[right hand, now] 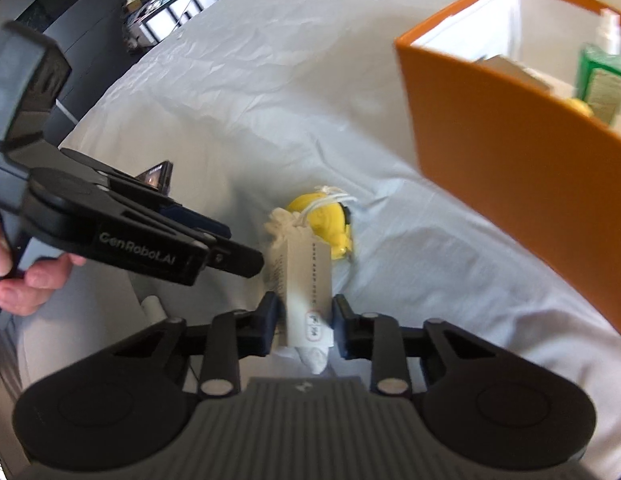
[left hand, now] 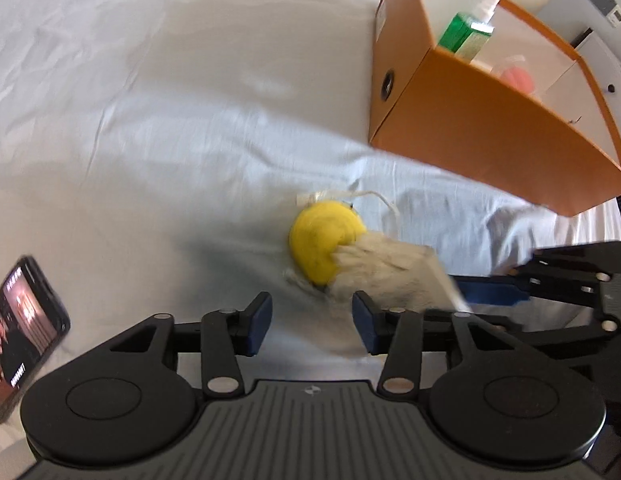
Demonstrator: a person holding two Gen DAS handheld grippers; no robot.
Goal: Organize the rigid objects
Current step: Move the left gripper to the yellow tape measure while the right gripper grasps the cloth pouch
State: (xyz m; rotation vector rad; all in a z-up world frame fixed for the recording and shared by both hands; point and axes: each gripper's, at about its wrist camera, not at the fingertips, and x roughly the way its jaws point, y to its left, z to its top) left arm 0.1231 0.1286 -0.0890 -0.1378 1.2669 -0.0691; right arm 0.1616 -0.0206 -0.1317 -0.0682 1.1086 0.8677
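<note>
L gripper (right hand: 246, 258) side reads "CenRobot.AI"; tag (right hand: 308, 300) print unreadable.

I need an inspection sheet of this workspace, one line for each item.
Surface: wrinkled white sheet.
Job's things: yellow round object with white pouch and tag; orange box holding green spray bottle and a pink item.
Clutter: lit phone on the sheet.
Grippers: left gripper open, empty; right gripper straddling the tag, contact unclear.
Cables: white string on the yellow object.
Surroundings: dark shelving.
</note>
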